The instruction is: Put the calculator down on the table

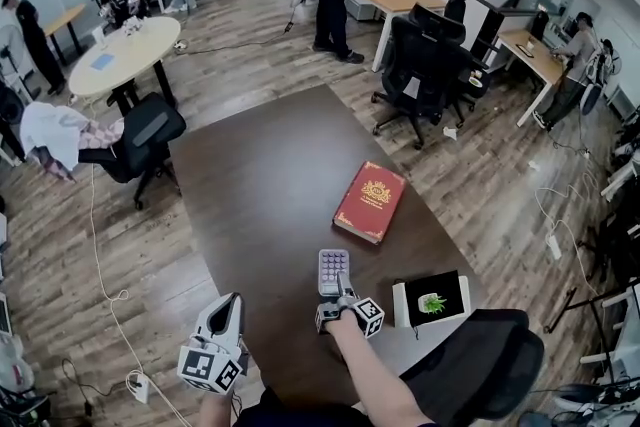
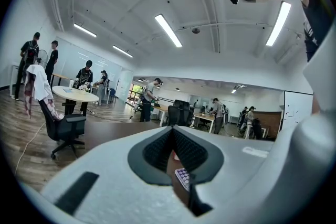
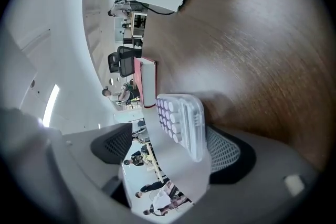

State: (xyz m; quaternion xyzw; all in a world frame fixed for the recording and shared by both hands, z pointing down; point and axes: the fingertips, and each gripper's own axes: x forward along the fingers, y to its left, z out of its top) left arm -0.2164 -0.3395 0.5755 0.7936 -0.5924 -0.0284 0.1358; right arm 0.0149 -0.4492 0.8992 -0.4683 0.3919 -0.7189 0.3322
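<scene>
Purple-keyed calculator (image 3: 181, 123) between spread right gripper (image 3: 170, 136) jaws, unclamped, clear only in right gripper view; left gripper (image 1: 233, 301) clenched, empty.

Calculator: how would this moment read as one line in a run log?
calculator: lying on table, keys up | right tongs: open, calculator's near end between them, ungripped | left tongs: shut, empty

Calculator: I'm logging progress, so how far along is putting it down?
Done: the calculator looks flat on the table. In hand: the right gripper is open, one pad clear of it, yet the calculator sits between its jaws. Remaining: back the gripper away.
</scene>
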